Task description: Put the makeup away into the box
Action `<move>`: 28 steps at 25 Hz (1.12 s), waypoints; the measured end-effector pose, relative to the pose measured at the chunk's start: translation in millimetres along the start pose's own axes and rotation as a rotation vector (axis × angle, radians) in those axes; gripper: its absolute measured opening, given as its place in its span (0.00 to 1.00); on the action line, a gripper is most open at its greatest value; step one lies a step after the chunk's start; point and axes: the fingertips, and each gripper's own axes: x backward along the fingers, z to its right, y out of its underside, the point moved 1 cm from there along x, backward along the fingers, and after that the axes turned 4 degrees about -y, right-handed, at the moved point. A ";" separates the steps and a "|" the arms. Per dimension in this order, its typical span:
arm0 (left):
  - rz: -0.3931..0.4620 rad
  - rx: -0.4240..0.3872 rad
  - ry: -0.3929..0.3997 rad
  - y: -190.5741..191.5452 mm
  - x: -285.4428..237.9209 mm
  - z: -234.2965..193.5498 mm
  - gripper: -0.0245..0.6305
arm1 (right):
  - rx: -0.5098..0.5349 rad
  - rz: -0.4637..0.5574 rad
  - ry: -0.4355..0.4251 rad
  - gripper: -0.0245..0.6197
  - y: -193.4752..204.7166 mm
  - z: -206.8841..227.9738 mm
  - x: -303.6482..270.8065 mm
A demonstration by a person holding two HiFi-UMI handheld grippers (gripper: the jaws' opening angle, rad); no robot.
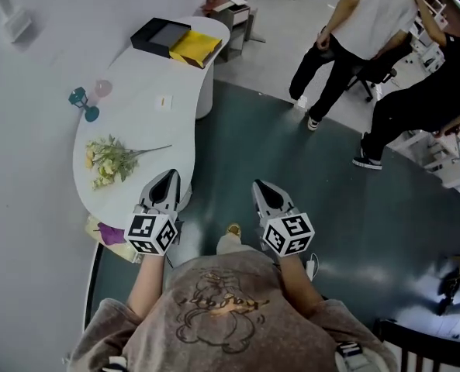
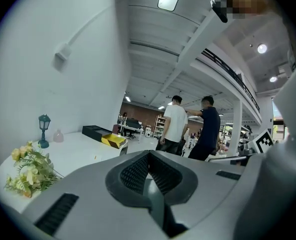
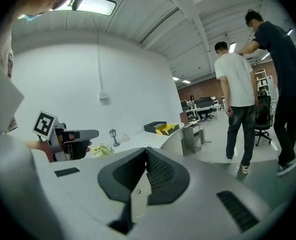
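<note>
Brown shirt shoulders (image 1: 222, 308) fill the bottom of the head view, with both forearms reaching forward from them. Just ahead, the left tool (image 1: 167, 177) has its jaws pressed together with nothing between them, and its tip hangs over the near end of the white surface (image 1: 148, 126), close to the curved right edge. The right tool (image 1: 260, 186) is likewise closed and empty, out over the dark teal floor (image 1: 292, 153), clear of that edge.

The surface is a long kidney shape with its left side against the white wall. A bunch of flowers (image 1: 109, 160) lies across the near part, just beyond the left tool. Farther along, by the wall, stand a teal lamp (image 1: 82, 103) and a small pink bottle (image 1: 103, 88), and a small pale item (image 1: 164, 101) lies alone in the bare middle. The black box (image 1: 160, 36) sits open at the far end, touching a yellow packet (image 1: 195, 47) that reaches the far rim.

To the right of the surface the floor is open. Two people (image 1: 354, 37) stand well beyond it, and a dark chair (image 1: 416, 343) shows at the lower right corner.
</note>
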 end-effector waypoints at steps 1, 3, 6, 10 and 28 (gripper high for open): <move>0.000 -0.001 -0.008 -1.6 -8.5 1.4 0.07 | 0.001 -0.001 -0.005 0.04 -4.3 10.0 -4.3; 0.002 -0.002 -0.027 -4.4 -25.2 4.7 0.07 | 0.003 -0.007 -0.020 0.04 -12.5 30.7 -12.5; 0.010 0.002 -0.060 -6.1 -48.9 9.4 0.07 | 0.012 -0.016 -0.047 0.04 -21.6 58.5 -23.2; 0.013 0.016 -0.101 -3.0 -72.4 14.4 0.07 | 0.018 -0.030 -0.076 0.04 -27.8 88.2 -36.2; 0.018 -0.002 -0.171 -19.0 -189.1 -15.7 0.07 | 0.030 -0.066 -0.146 0.04 -59.7 165.7 -134.8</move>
